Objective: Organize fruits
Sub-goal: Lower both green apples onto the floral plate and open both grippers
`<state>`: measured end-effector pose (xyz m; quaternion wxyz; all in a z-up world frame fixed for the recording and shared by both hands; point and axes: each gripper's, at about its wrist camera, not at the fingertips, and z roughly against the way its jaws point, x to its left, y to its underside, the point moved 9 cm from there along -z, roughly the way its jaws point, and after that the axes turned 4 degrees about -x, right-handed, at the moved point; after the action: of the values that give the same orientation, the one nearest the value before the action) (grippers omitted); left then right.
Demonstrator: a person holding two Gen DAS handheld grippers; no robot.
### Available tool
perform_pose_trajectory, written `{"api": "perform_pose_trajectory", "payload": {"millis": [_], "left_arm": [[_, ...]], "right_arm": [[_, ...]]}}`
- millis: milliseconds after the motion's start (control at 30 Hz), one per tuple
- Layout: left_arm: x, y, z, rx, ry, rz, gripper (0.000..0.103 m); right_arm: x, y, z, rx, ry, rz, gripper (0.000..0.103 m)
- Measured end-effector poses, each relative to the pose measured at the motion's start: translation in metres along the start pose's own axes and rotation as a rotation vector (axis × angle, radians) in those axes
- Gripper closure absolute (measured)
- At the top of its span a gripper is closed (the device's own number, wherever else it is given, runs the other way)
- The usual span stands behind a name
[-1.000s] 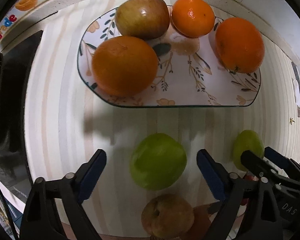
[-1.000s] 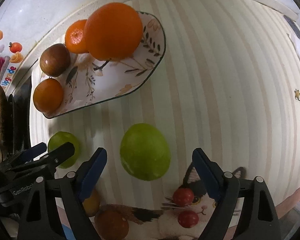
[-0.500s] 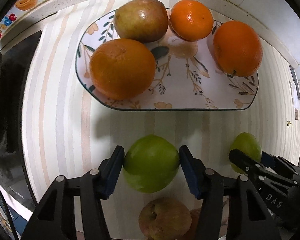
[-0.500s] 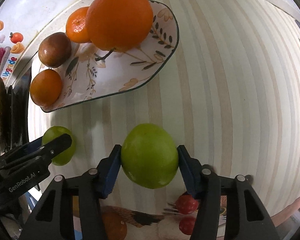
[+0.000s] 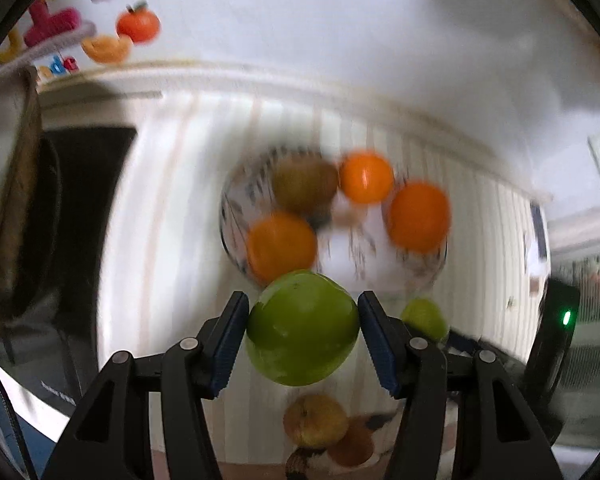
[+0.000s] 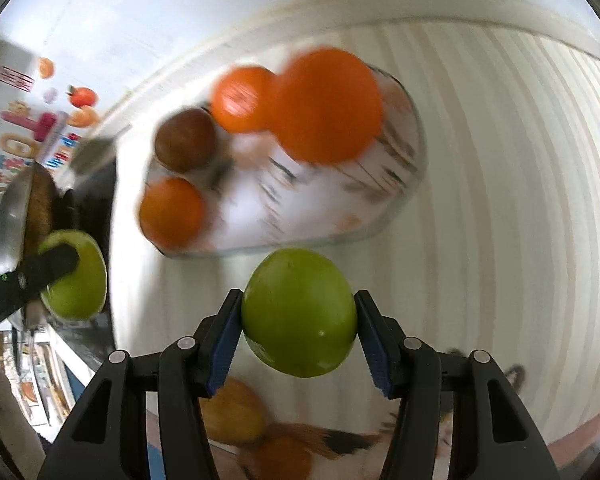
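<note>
Left gripper point(image 5: 302, 330) clamps a round green apple point(image 5: 302, 328); right gripper point(image 6: 298, 314) clamps another green apple point(image 6: 299, 312). Beyond both apples: floral-patterned plate point(image 6: 400, 200) carrying three oranges point(image 6: 328, 104) and one brown fruit point(image 6: 185, 139).

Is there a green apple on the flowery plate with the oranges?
No, the flowery plate holds only three round oranges and a brownish apple; the right gripper holds a round green apple.

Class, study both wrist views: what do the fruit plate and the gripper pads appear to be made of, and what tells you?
Plate: likely glazed ceramic, being white with a printed leaf pattern and a thin dark rim, though blur leaves it open. Pads: probably rubber or soft plastic, matte blue with ribbed edges, pressed against the green fruit.
</note>
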<state>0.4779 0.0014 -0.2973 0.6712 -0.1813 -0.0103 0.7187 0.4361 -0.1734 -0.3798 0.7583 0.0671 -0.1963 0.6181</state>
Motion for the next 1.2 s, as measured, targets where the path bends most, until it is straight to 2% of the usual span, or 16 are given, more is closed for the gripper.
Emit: {"api": "perform_pose_trajectory", "payload": {"millis": [100, 267, 433, 600, 800, 867, 900, 933, 1067, 1200], "left_arm": [[0.011, -0.039, -0.007, -0.024, -0.04, 0.006, 0.049], [0.026, -0.075, -0.051, 0.03, -0.102, 0.01, 0.049], [0.04, -0.074, -0.089, 0.122, -0.109, 0.032, 0.049], [0.044, -0.067, -0.102, 0.177, -0.114, 0.032, 0.048], [0.045, -0.068, -0.098, 0.181, -0.104, 0.036, 0.047], [0.045, -0.071, -0.096, 0.172, -0.096, 0.039, 0.04], [0.046, -0.072, -0.093, 0.164, -0.093, 0.039, 0.029], [0.046, -0.072, -0.09, 0.16, -0.093, 0.036, 0.022], [0.046, -0.073, -0.078, 0.135, -0.111, 0.019, 0.018], [0.045, -0.07, -0.058, 0.092, -0.134, 0.004, 0.018]], "right_arm": [[0.018, -0.019, -0.004, -0.014, -0.01, 0.021, 0.045], [0.042, -0.039, -0.025, -0.001, 0.006, 0.047, 0.045], [0.044, -0.049, -0.04, 0.018, 0.022, 0.046, 0.045], [0.04, -0.051, -0.053, 0.045, 0.025, 0.038, 0.045], [0.042, -0.053, -0.068, 0.078, 0.019, 0.029, 0.044], [0.042, -0.051, -0.071, 0.097, 0.013, 0.016, 0.044], [0.041, -0.051, -0.071, 0.1, 0.009, 0.013, 0.043], [0.042, -0.051, -0.07, 0.101, -0.004, 0.012, 0.041], [0.046, -0.053, -0.06, 0.094, -0.012, 0.02, 0.03], [0.043, -0.051, -0.044, 0.082, 0.02, 0.028, 0.012]]}}
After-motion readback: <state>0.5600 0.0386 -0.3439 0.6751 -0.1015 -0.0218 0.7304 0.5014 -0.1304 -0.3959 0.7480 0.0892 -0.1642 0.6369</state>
